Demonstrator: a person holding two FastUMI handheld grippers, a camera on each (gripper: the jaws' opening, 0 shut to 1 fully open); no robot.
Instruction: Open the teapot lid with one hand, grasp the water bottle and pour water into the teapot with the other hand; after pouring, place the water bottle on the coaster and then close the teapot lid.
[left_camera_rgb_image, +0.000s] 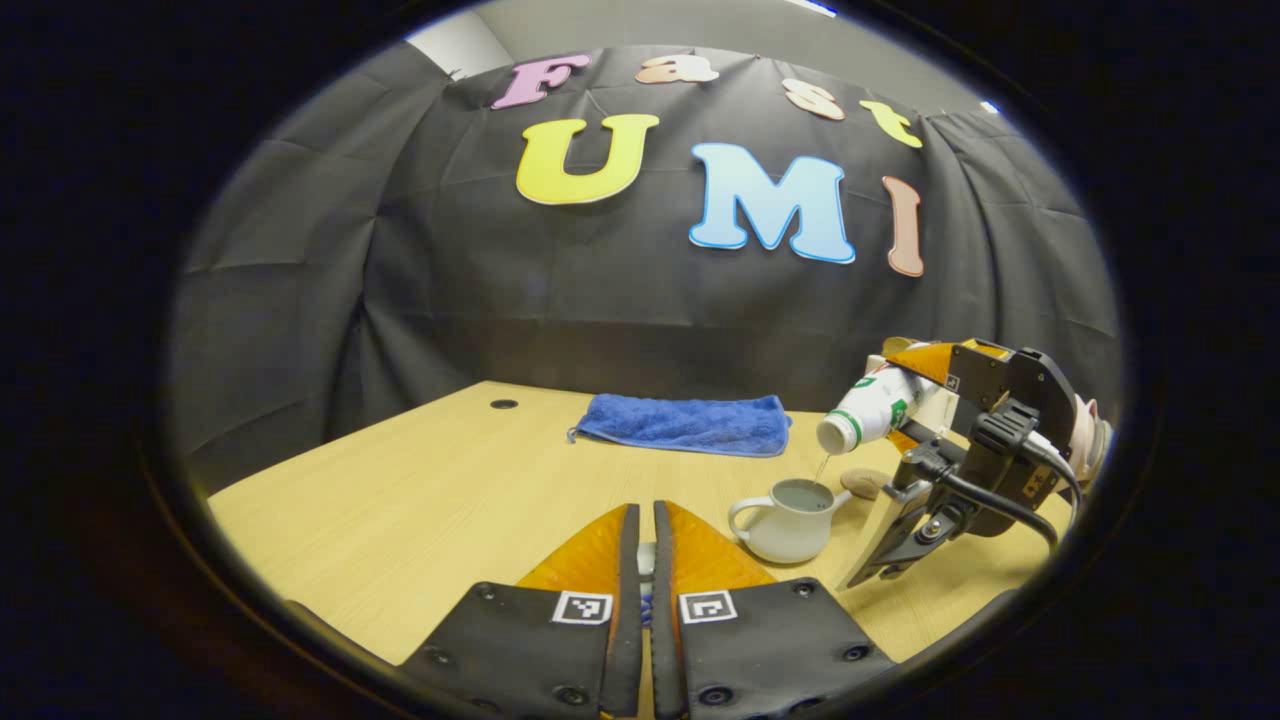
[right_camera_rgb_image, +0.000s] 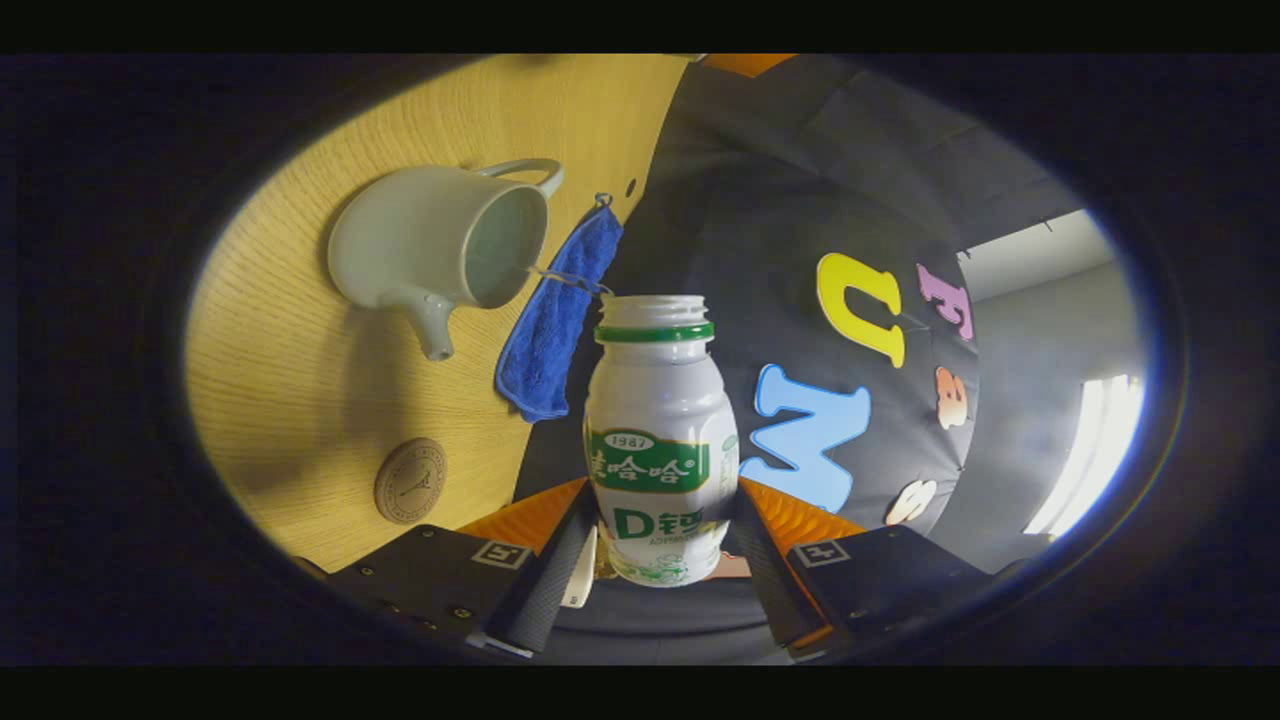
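Observation:
My right gripper (right_camera_rgb_image: 660, 540) is shut on a white water bottle (right_camera_rgb_image: 655, 440) with a green label and no cap. In the left gripper view that gripper (left_camera_rgb_image: 935, 405) holds the bottle (left_camera_rgb_image: 875, 410) tilted mouth-down over the pale teapot (left_camera_rgb_image: 790, 520). A thin stream of water runs into the teapot's open top. The teapot (right_camera_rgb_image: 440, 240) stands lidless on the table, with water inside. Just beyond it lies a round brown coaster (left_camera_rgb_image: 865, 483), bare (right_camera_rgb_image: 411, 481). My left gripper (left_camera_rgb_image: 643, 510) hovers left of the teapot, fingers nearly together on a small pale piece, apparently the teapot lid (left_camera_rgb_image: 646, 556).
A blue towel (left_camera_rgb_image: 685, 422) lies folded at the back of the wooden table (left_camera_rgb_image: 400, 500), near the black cloth wall. A small round hole (left_camera_rgb_image: 504, 404) sits in the tabletop at the far left. A cable hangs from the right gripper's body.

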